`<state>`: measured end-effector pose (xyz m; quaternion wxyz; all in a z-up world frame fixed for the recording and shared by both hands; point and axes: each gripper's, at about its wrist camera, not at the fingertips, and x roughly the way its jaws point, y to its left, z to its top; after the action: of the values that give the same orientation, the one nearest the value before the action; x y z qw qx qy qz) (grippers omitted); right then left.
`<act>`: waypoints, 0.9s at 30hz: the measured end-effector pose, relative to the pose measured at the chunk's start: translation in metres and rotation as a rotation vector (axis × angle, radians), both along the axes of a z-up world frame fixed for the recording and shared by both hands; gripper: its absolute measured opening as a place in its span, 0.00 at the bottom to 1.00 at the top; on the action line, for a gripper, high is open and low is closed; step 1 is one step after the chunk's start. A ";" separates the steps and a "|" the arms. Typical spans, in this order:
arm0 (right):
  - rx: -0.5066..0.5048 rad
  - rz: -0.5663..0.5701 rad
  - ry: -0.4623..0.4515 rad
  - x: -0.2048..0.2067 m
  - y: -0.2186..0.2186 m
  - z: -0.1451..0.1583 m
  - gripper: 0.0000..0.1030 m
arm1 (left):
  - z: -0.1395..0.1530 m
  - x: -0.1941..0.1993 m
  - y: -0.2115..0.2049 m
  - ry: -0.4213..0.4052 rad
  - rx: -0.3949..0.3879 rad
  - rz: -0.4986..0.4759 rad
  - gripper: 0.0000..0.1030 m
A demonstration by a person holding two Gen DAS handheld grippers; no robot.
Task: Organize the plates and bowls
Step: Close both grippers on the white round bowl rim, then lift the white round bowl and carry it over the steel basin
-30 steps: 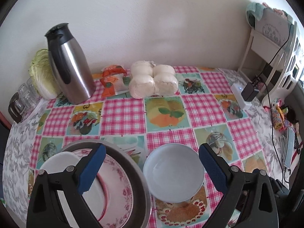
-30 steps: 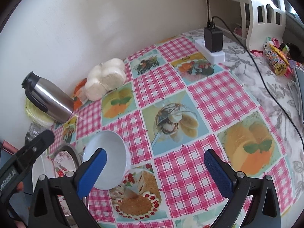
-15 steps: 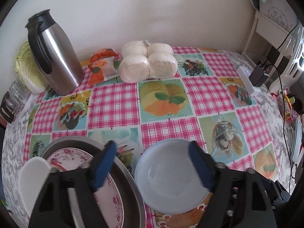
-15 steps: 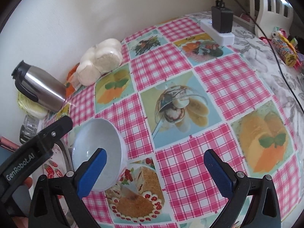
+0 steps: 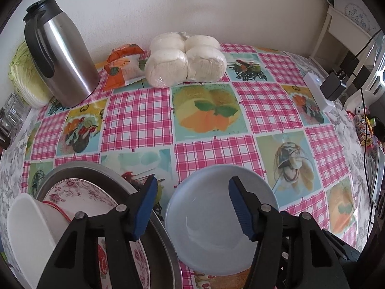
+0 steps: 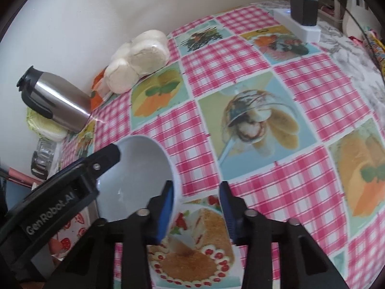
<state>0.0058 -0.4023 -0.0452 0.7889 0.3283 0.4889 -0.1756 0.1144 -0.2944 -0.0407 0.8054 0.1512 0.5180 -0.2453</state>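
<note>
Only the left wrist view shows the metal basin [image 5: 115, 178] at lower left, holding a floral plate [image 5: 79, 187] and a white bowl [image 5: 26, 226]. The pale blue bowl [image 5: 216, 219] sits beside it on the checked tablecloth [image 5: 264, 101]. The left gripper [image 5: 192, 207] straddles its near-left rim, jaws narrowed but apart. The right gripper [image 6: 196, 213], narrow too, seems to bracket the bowl's right rim; contact is unclear. Open cloth lies rightward
</note>
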 end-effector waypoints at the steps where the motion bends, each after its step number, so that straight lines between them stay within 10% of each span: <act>1: 0.000 0.005 -0.002 0.002 0.001 0.000 0.27 | 0.000 0.000 0.000 0.001 0.000 0.000 0.61; 6: 0.015 0.003 -0.027 0.004 0.002 0.001 0.08 | -0.004 0.000 0.000 0.013 0.003 -0.004 0.58; 27: 0.071 -0.087 -0.006 -0.014 -0.026 -0.015 0.07 | -0.035 -0.014 -0.011 0.114 0.020 -0.063 0.16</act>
<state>-0.0079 -0.4282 -0.0605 0.7699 0.3774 0.4778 -0.1914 0.1008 -0.3055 -0.0755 0.7649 0.1611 0.5603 -0.2737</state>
